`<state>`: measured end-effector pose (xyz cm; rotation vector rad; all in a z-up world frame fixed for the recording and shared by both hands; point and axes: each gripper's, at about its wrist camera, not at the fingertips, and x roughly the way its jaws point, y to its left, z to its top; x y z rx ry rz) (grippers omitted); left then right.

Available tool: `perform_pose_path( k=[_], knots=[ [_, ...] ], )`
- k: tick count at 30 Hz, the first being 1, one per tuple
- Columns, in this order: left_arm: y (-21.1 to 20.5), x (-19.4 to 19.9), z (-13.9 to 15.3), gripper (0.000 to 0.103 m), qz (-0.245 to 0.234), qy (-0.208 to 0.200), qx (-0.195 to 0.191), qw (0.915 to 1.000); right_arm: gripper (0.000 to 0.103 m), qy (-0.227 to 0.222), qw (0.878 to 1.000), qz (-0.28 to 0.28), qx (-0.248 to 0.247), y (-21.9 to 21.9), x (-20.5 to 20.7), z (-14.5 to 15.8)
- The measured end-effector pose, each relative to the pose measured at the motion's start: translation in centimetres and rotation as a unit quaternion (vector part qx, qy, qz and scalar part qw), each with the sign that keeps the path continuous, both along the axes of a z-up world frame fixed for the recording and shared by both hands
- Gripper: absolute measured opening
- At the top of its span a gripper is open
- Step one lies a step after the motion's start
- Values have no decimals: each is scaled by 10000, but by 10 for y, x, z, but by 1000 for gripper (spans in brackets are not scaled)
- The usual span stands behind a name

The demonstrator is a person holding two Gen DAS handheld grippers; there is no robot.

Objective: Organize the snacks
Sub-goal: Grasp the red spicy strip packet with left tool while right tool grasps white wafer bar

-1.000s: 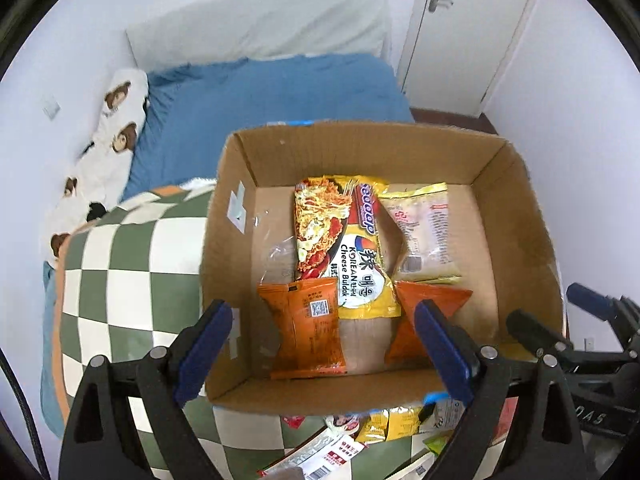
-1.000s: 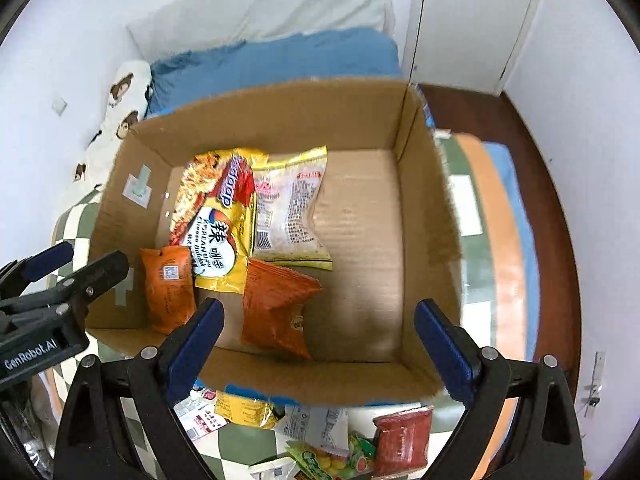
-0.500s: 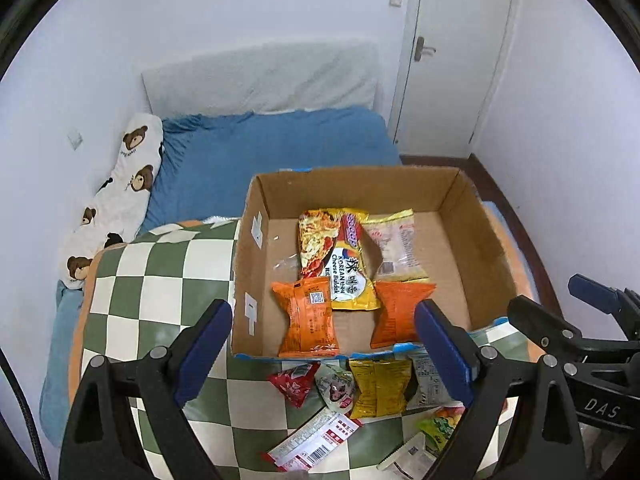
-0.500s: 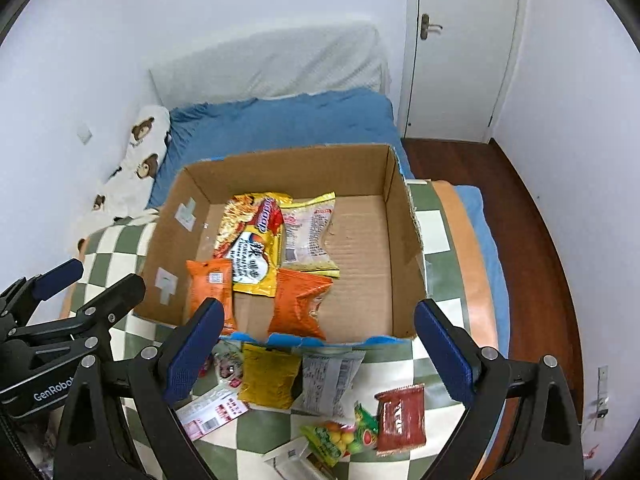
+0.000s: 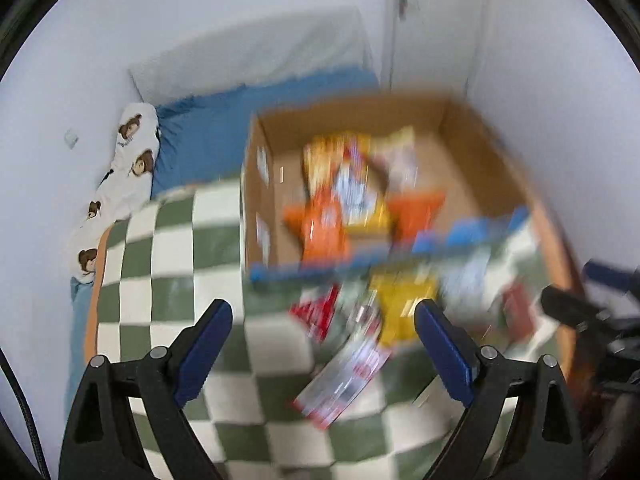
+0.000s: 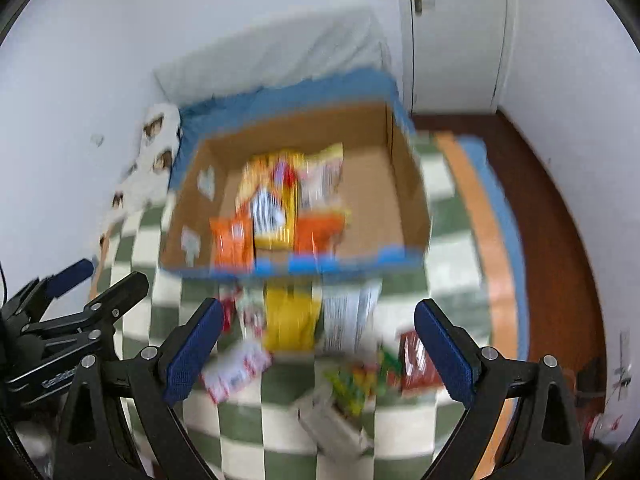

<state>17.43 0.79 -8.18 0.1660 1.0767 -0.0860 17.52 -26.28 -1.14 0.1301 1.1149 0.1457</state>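
Observation:
Both views are motion-blurred. An open cardboard box [image 5: 472,152] [image 6: 408,184] sits on a green-and-white checkered blanket and holds several snack packets, among them two orange ones [image 5: 324,228] [image 6: 232,240]. More packets lie loose in front of the box: a yellow one [image 5: 400,304] [image 6: 290,320], a red-and-white one [image 5: 344,380] [image 6: 234,372], a white one [image 6: 348,316] and a dark red one [image 6: 416,364]. My left gripper [image 5: 324,356] is open and empty above the blanket, before the loose packets. My right gripper [image 6: 318,356] is open and empty above them.
The checkered blanket [image 5: 168,276] [image 6: 436,308] covers a table or bed end. Behind it lie a blue bed [image 5: 216,136] and a bear-print pillow [image 5: 128,164]. A white door [image 6: 452,32] and wood floor [image 6: 560,248] are at right. Each gripper shows in the other's view [image 5: 600,312] [image 6: 60,328].
Both grippers have pulled back from over the box and stand lower and nearer the loose packets. The views have gone blurred from fast motion. Both stay open and empty.

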Motion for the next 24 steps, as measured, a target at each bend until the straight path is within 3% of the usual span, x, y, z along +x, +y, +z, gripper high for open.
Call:
perform_pose_path(
  k=[3,9,12,14,15,16,18,19,21,24],
  knots=[
    [-7,-6,-55,93,-441,661,480,9957,98,635,9979,139,47,-1,-17,-47],
    [-37,-4,-160,93,-1491,1724,1405,9635,98,1656,9851,457,1,4,-50,-141],
    [-52,1,-188,93,-1899,1927,1644,9486,98,1929,9784,739,-121,13,-58,-172],
    [-60,2,-196,93,-2158,1850,1781,9421,98,2045,9733,989,-321,23,-62,-187],
    [-61,2,-196,89,-2195,1791,1749,9430,97,2093,9707,1104,-416,27,-64,-194],
    [-59,2,-194,76,-2118,1785,1613,9472,94,2131,9683,1209,-495,32,-66,-201],
    [-51,2,-189,56,-1789,1899,1217,9577,76,2152,9667,1238,-623,35,-70,-211],
    [-43,-1,-187,56,-1501,1939,1009,9642,66,2142,9673,1177,-682,34,-72,-214],
    [-28,-8,-189,55,-985,2079,651,9710,66,2134,9719,893,-443,28,-75,-215],
    [4,-27,-195,55,49,2429,-3,9700,65,2272,9733,328,-20,15,-84,-217]
  ],
)
